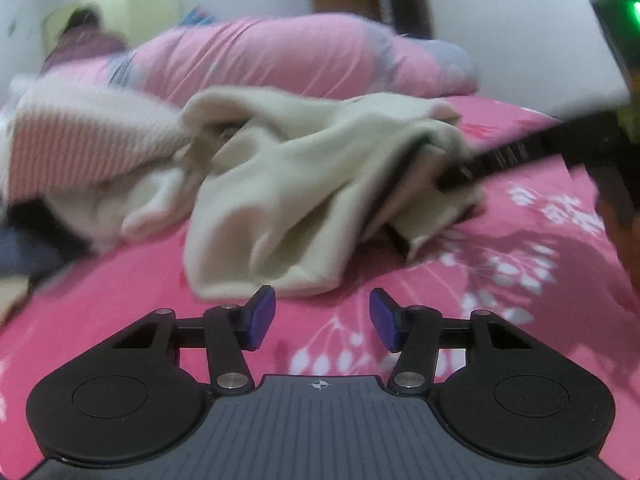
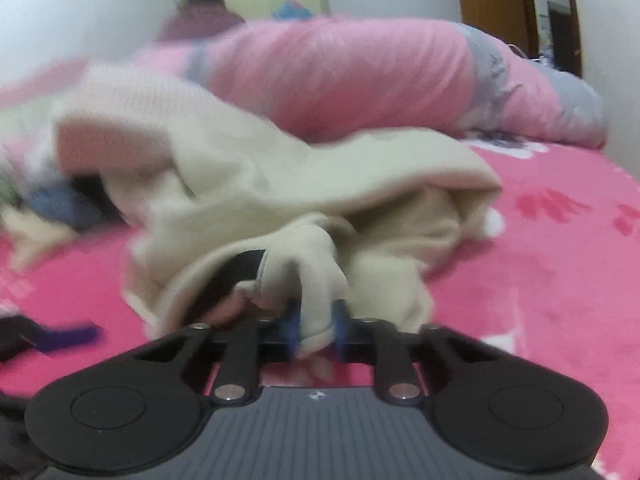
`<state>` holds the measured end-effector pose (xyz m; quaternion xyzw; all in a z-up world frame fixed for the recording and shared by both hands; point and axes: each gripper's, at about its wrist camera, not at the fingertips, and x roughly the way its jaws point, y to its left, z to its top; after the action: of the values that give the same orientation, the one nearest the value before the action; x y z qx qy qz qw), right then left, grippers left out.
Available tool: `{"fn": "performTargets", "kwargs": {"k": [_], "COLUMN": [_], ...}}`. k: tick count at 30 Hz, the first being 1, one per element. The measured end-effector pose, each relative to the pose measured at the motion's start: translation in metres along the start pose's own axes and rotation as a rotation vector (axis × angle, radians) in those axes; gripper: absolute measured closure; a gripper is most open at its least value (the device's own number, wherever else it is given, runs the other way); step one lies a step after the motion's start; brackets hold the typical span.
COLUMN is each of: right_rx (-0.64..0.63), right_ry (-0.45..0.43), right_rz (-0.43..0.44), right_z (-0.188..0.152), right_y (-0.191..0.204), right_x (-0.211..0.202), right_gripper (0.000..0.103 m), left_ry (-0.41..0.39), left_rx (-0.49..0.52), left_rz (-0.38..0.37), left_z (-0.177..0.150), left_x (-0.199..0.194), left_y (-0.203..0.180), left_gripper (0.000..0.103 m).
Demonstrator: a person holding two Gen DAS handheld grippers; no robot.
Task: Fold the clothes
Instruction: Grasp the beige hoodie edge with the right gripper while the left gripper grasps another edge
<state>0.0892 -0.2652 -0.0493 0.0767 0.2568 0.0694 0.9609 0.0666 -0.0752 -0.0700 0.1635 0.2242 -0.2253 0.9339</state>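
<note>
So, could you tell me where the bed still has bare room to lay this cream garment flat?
The pink bedspread is bare between the left gripper and the cream garment, and on the flowered stretch to its right. It is crowded on the left, where the striped garment and other clothes pile up, and behind, along the pink bolster.

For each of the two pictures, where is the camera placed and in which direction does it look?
Left wrist: sits on the left tool, looks forward over the pink bedsheet at the cream garment; its own open fingers show, plus the right tool at right.
Right wrist: sits on the right tool, looks at the same garment, pinched between its pads.
Shared: garment, bedsheet, pink bolster.
</note>
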Motion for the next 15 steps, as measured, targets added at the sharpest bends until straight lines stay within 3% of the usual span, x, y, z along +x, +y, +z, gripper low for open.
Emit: {"fn": "performTargets", "kwargs": {"k": [3, 8, 11, 15], "right_rx": [0.023, 0.101, 0.122, 0.127], "right_ry": [-0.048, -0.074, -0.086, -0.093], "right_rz": [0.117, 0.308, 0.405, 0.494], "right_z": [0.011, 0.035, 0.046, 0.058], "right_y": [0.003, 0.002, 0.005, 0.015], "right_x": [-0.012, -0.009, -0.008, -0.021], "right_gripper": [0.091, 0.091, 0.091, 0.091], "left_ry": [-0.048, -0.136, -0.173, -0.255], "left_rx": [0.080, 0.144, 0.119, 0.071], "left_rz": [-0.036, 0.001, 0.021, 0.034], "left_z": [0.003, 0.022, 0.032, 0.041], "left_x": [-0.001, 0.003, 0.002, -0.011], "left_y": [-0.012, -0.025, -0.023, -0.016], "left_gripper": [0.046, 0.042, 0.043, 0.054]}}
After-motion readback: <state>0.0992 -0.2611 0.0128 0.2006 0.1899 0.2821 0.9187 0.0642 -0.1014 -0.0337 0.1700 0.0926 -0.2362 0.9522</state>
